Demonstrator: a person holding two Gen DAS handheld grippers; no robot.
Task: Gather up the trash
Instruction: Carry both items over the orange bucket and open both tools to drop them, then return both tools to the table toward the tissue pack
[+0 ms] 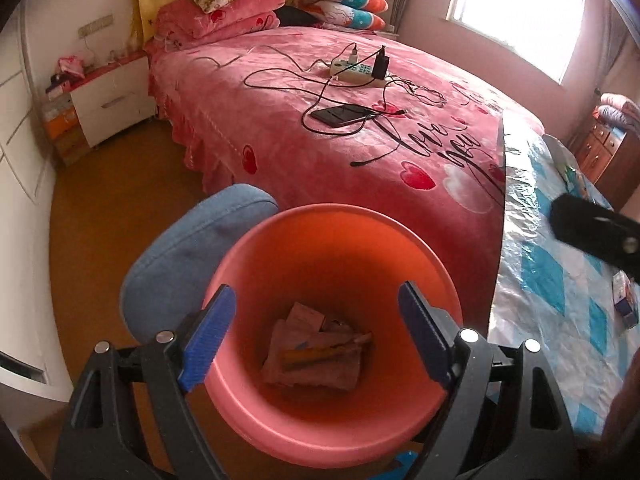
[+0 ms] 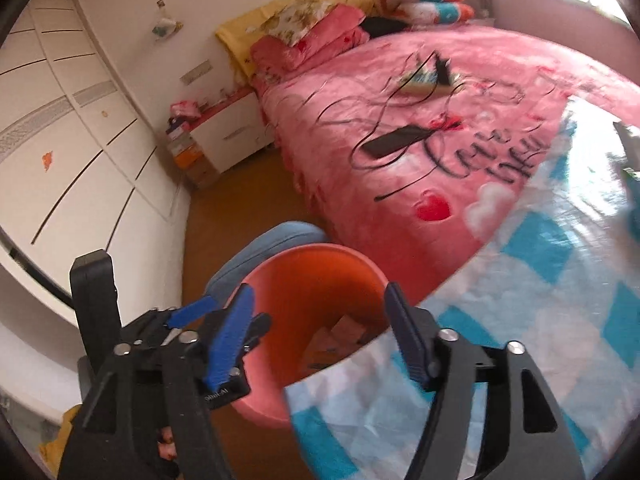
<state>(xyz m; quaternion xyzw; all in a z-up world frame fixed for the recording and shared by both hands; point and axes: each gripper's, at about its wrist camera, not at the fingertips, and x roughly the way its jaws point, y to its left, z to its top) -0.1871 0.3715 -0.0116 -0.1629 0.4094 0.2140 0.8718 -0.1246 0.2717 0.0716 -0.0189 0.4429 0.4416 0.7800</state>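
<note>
A pink trash bin (image 1: 248,420) stands on the floor beside the table, with paper scraps and wrappers (image 1: 316,352) at its bottom. My left gripper (image 1: 316,340) is open and empty, right above the bin's mouth. The bin also shows in the right wrist view (image 2: 264,404). My right gripper (image 2: 320,336) is open and empty, over the table edge near the bin. The left gripper (image 2: 192,316) shows at its left, over the bin's rim. A small box (image 1: 626,298) lies on the table.
A table with a blue-and-white checked plastic cover (image 1: 560,280) is on the right. A blue chair (image 1: 192,256) stands behind the bin. A pink bed (image 1: 320,128) holds a power strip, cables and a phone. A white wardrobe (image 2: 72,128) lines the left.
</note>
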